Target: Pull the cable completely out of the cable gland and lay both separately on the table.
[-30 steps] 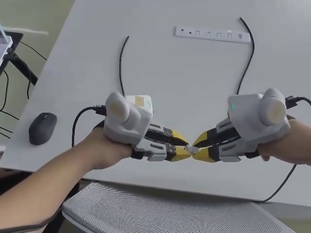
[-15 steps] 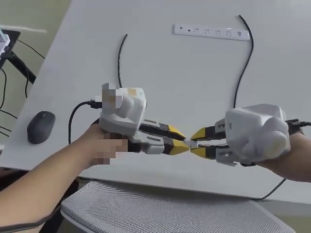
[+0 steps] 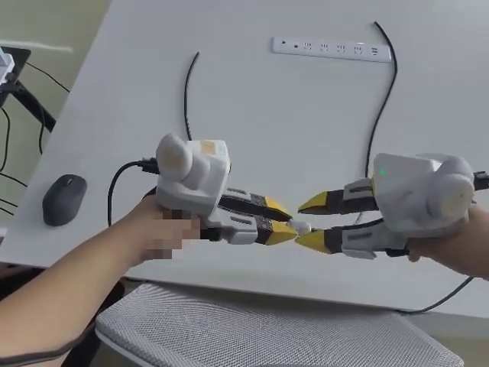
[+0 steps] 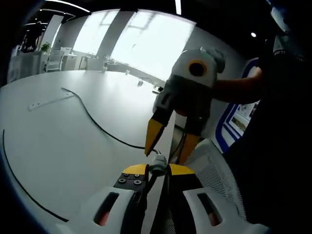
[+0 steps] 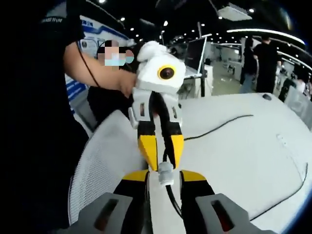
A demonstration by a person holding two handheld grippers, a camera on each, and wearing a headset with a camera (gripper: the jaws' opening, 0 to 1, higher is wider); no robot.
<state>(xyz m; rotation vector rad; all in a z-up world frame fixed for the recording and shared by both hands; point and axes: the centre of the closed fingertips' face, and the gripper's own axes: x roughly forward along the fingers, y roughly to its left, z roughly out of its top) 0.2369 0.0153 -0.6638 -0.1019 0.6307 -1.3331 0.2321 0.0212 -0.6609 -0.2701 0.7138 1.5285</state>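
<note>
Two risks I saw: my right gripper (image 3: 301, 223), jaws spread either side of the cable gland (image 3: 302, 227), could close on the gland instead of the cable (image 5: 171, 197), or it could drop past the table (image 3: 267, 115) edge onto the chair (image 3: 267, 329). My left gripper (image 3: 289, 228) pinched the gland; no containers, just the gland sleeving the cable

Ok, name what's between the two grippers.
The gland, shut in the left gripper, between the open jaws of the right gripper; head view shows it.
</note>
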